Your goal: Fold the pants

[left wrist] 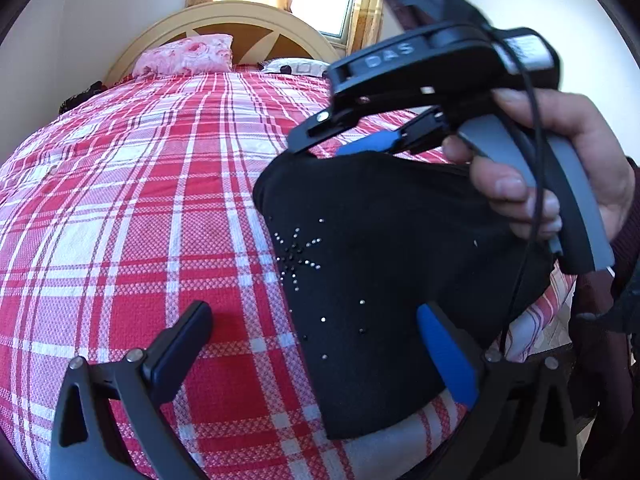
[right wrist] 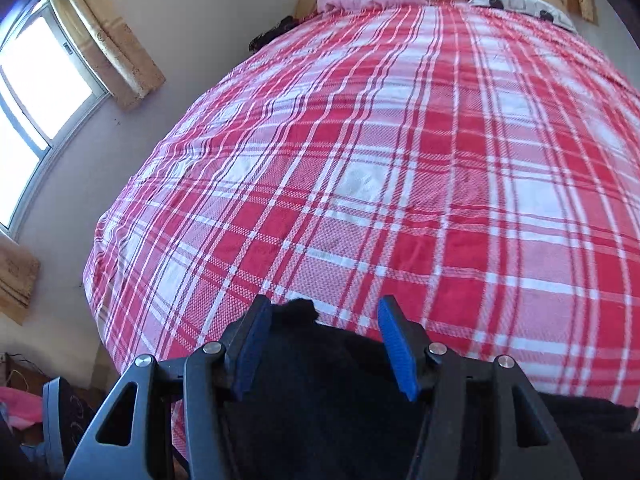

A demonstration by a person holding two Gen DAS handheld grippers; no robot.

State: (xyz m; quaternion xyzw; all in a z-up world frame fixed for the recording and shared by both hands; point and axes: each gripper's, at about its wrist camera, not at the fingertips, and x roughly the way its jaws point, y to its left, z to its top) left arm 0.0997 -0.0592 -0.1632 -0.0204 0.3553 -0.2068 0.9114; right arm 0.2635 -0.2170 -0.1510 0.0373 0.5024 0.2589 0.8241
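Note:
Black pants (left wrist: pixel 380 260) with small rhinestones lie folded into a compact bundle on the bed's near right part. My left gripper (left wrist: pixel 316 344) is open, its fingers wide apart over the bundle's left edge and not gripping it. My right gripper (left wrist: pixel 360 148), held in a hand, hovers at the bundle's far edge. In the right wrist view my right gripper (right wrist: pixel 324 332) is open, with the black pants (right wrist: pixel 320 400) lying between and below its blue pads (right wrist: pixel 396 348).
A red and white plaid bedspread (left wrist: pixel 140 220) covers the bed. A pink pillow (left wrist: pixel 184 56) and a white pillow (left wrist: pixel 296 66) lie by the wooden headboard (left wrist: pixel 240 12). A window (right wrist: pixel 36 80) with curtains is on the left wall.

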